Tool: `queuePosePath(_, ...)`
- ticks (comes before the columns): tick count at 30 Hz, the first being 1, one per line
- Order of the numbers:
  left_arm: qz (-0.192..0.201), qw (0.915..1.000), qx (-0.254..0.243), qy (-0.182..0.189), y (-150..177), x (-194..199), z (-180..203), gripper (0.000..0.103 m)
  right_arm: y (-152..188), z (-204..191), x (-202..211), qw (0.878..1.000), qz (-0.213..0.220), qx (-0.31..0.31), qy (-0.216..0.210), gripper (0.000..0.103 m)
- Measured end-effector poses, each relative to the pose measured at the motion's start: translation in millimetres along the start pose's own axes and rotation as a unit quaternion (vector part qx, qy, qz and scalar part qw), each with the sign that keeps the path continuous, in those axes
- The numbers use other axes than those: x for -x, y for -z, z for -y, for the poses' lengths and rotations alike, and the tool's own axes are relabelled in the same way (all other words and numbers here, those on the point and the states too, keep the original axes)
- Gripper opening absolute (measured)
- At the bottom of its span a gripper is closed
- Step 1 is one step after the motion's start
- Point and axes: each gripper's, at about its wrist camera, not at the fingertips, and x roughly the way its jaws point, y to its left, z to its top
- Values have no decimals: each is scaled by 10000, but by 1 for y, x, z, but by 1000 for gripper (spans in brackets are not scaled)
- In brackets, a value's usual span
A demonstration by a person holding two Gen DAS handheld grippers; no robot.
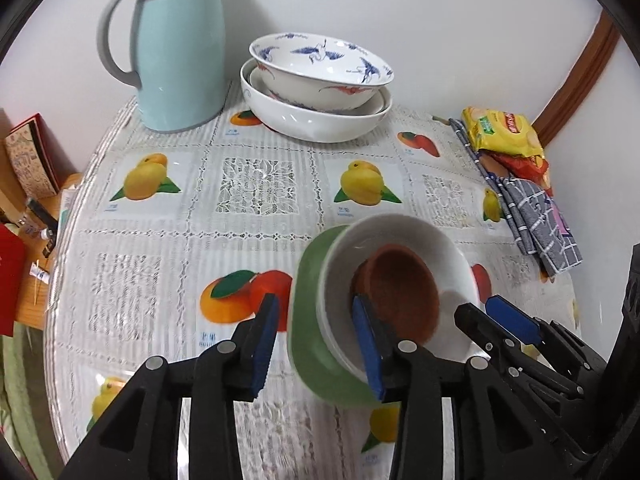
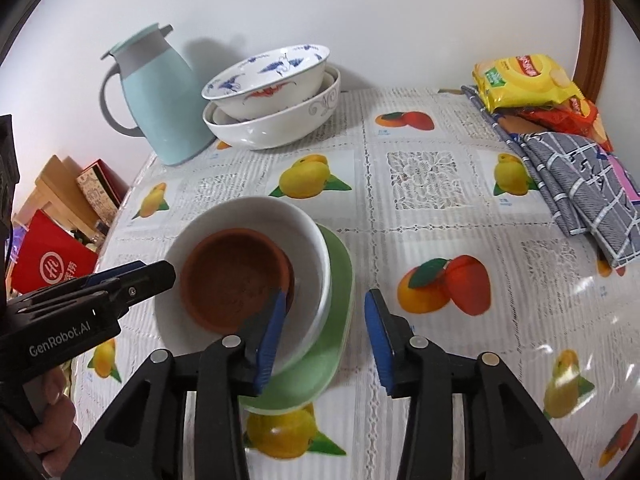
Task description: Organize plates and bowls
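A brown clay saucer lies in a white bowl, which sits in a green dish on the near part of the table; the stack looks tilted. The same saucer, white bowl and green dish show in the left wrist view. My left gripper is open, its jaws straddling the stack's left rim. My right gripper is open, its jaws straddling the right rim. At the back a blue-patterned bowl is nested in a white bowl.
A pale blue jug stands at the back left beside the nested bowls. Yellow snack packets and a grey checked cloth lie at the right. The table edge drops off at the left, with boxes beyond.
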Motion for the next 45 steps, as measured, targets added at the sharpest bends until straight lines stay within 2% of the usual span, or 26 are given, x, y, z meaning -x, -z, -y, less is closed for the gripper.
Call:
queuePosePath(2, 91, 9999, -19, 38, 6, 11, 5, 39, 5, 0, 13, 10000, 44, 18, -12, 45)
queuePosePath(6, 338, 9993, -108, 122, 20, 39, 18, 48, 17, -1, 42, 9998, 188, 89, 79, 55)
queuePosePath(8, 483, 9985, -167, 198, 31, 57, 27, 49, 26, 1, 66, 9990, 368, 137, 229, 61)
queuePosePath(10, 631, 9974, -240, 265, 40, 73, 37, 53, 35, 6, 90, 9975, 588, 105, 371, 62)
queuePosePath(14, 993, 9934, -380, 428, 65, 107, 59, 64, 53, 14, 126, 9952, 737, 151, 621, 70)
queuePosePath(16, 1132, 9915, -436, 476, 76, 120, 69, 67, 64, 18, 145, 9941, 720, 126, 797, 70)
queuePosePath(20, 1312, 9887, -542, 472, 98, 142, 87, 70, 86, 26, 178, 9935, 885, -26, 716, 70)
queuePosePath(23, 1452, 9867, -588, 425, 116, 157, 98, 73, 104, 32, 198, 9901, 1047, -115, 923, 70)
queuePosePath(24, 1460, 9865, -607, 431, 120, 159, 101, 79, 108, 34, 203, 9894, 1082, -141, 961, 71)
queuePosePath(26, 1520, 9854, -640, 416, 132, 165, 104, 90, 121, 41, 216, 9878, 1162, -276, 1003, 82)
queuePosePath(29, 1581, 9846, -639, 394, 145, 174, 106, 92, 135, 49, 233, 9845, 1350, -382, 1051, 93)
queuePosePath(31, 1586, 9846, -669, 305, 153, 178, 108, 92, 143, 50, 239, 9835, 1380, -330, 1122, 95)
queuePosePath(45, 1846, 9801, -699, 223, 174, 208, 119, 92, 171, 52, 268, 9809, 1498, -306, 1204, 96)
